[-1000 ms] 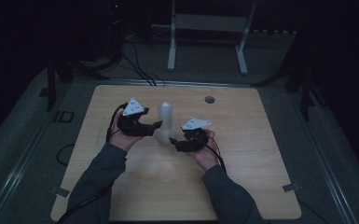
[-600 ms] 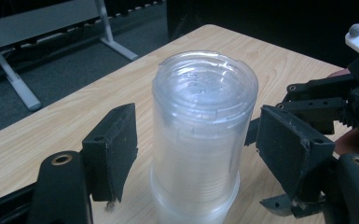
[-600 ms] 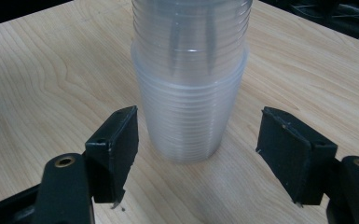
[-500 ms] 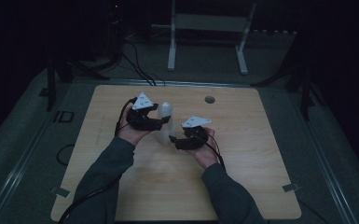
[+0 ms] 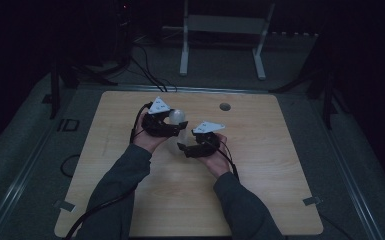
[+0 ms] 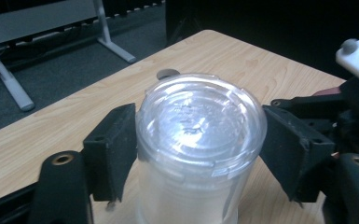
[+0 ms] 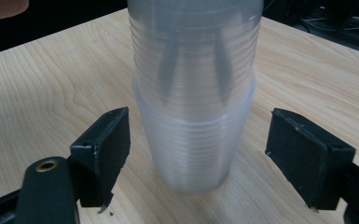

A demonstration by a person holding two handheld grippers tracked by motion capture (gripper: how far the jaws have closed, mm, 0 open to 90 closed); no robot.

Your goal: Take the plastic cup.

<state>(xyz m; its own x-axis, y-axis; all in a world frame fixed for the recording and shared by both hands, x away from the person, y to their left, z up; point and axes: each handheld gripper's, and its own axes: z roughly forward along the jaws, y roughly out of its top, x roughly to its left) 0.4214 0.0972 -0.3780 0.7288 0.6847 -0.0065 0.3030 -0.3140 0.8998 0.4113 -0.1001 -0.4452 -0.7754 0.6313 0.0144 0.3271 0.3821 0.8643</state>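
Stack of clear plastic cups (image 5: 176, 131) upright mid-table, between both grippers.
Left gripper (image 6: 196, 154) brackets the top cup, barely touching; right gripper (image 7: 214, 163) gapes around the base. Light, thin, slippery, crushable: squeeze the ribbed walls gently.

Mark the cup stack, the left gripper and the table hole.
cup stack (image 7: 193, 140), right gripper view, ribbed lower wall.
left gripper (image 6: 196, 140), left gripper view, midway between its fingertips, either side of the stack's top.
table hole (image 5: 224, 106), high view, middle of the round hole.
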